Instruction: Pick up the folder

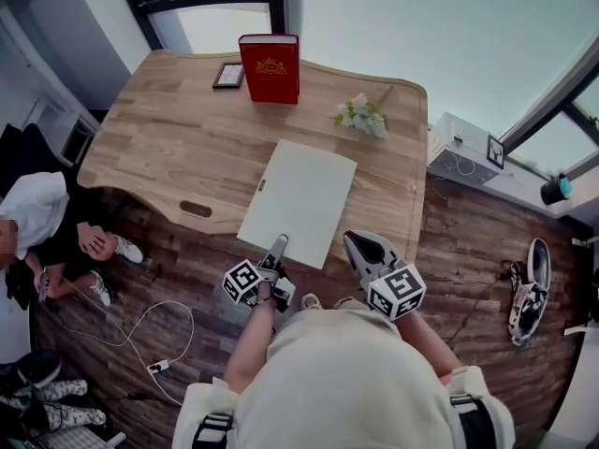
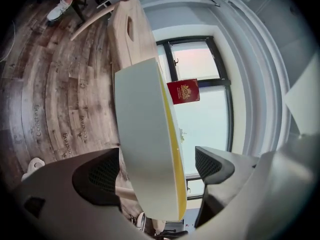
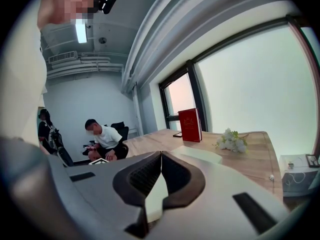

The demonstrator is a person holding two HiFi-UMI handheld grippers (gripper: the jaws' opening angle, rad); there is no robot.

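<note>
A pale grey folder (image 1: 299, 199) lies flat on the wooden table (image 1: 178, 138), its near end sticking out over the table's front edge. My left gripper (image 1: 278, 248) is at that near end. In the left gripper view the folder's edge (image 2: 142, 134), with a yellow strip along it, runs between the wide-open jaws of the left gripper (image 2: 154, 170), and neither pad presses on it. My right gripper (image 1: 354, 243) is shut, just right of the folder's near right corner. In the right gripper view its tips (image 3: 161, 156) meet, with the folder (image 3: 200, 154) beyond them.
A red book (image 1: 270, 68) stands upright at the table's far edge beside a small dark frame (image 1: 227, 75). White flowers (image 1: 362, 115) lie at the far right. A person (image 1: 37, 223) sits on the floor at left. A white cable (image 1: 150, 335) and shoes (image 1: 529, 288) lie on the floor.
</note>
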